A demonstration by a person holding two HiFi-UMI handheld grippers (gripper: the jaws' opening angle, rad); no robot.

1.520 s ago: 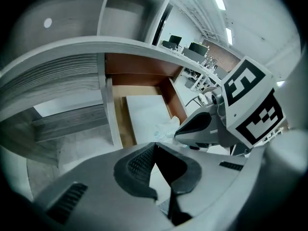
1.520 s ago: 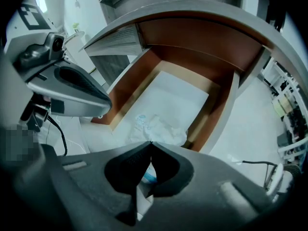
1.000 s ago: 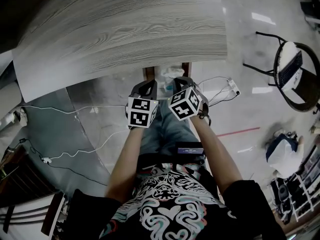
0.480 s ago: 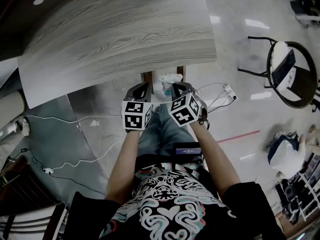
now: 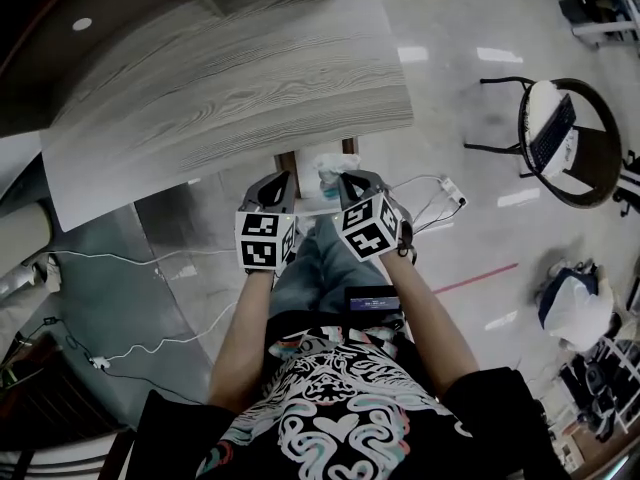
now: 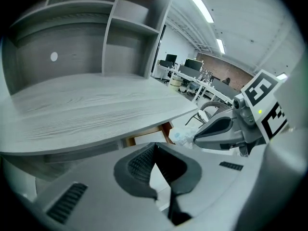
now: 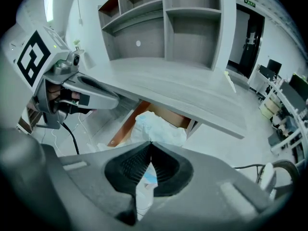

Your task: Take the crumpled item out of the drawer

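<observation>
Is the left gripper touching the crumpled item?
Apart. The head view shows a gap between the left gripper and the crumpled item; the left gripper view shows its fingers shut on nothing, the item off to the right.

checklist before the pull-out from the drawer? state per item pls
1. Drawer open: ok, its inside is exposed under the desk top.
2. Right gripper holds the crumpled item: ok, jaws are closed and white material shows between them.
3. Left gripper free: ok, jaws are together with nothing between them, and it sits beside the right gripper.
4. Item clear of the drawer: not ok, its bulk sits at the drawer opening.
5. Item snagged on anything inside: cannot tell, its underside is hidden.
6. Headroom under the desk edge: cannot tell, so pull toward the person rather than straight up.
</observation>
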